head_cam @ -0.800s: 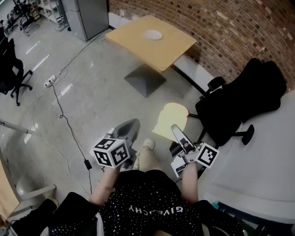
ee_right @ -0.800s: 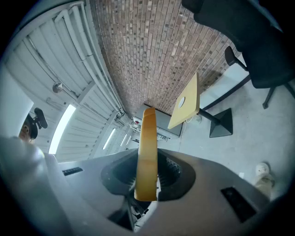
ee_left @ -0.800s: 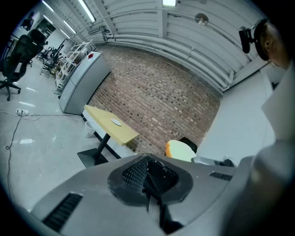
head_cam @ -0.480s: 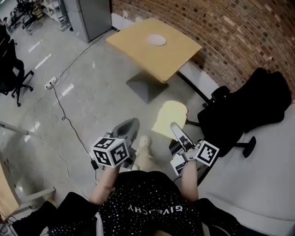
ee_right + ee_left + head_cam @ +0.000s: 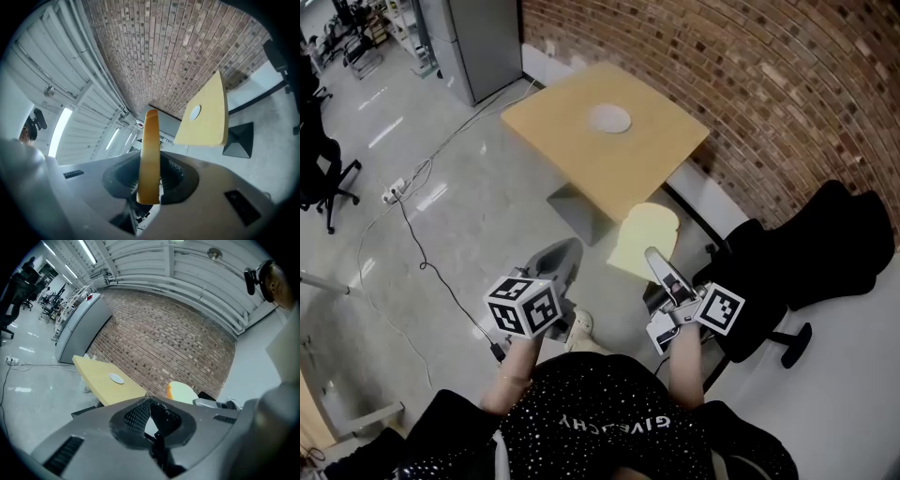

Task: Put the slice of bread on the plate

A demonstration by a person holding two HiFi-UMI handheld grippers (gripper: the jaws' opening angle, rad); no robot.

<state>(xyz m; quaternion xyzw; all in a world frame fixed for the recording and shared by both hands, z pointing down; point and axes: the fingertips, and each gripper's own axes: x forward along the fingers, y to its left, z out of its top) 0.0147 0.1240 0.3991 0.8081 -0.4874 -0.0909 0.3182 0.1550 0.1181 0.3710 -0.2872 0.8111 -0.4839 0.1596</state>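
Head view: the worktop [image 5: 656, 150] sits nearer than a moment ago. Your right tongs [image 5: 654, 261] still clamp the slice of bread [image 5: 647, 232] upright, your left tongs [image 5: 563, 254] are closed on nothing, and the plate [image 5: 609, 118] lies ahead.

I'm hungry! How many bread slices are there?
1. The slice of bread is clamped in the right gripper, in the air short of the table. Others may be hidden.

Setting: office-type lab or workspace.
Evidence: curved brick wall [image 5: 769, 84]; polished grey floor [image 5: 459, 225] with a power strip [image 5: 396, 190] lying on it; black swivel chairs [image 5: 321, 173]; grey cabinet [image 5: 483, 37]; equipment racks [image 5: 356, 42] in the background; small wooden bench [image 5: 581, 155]; ceiling strip lights [image 5: 86, 250].
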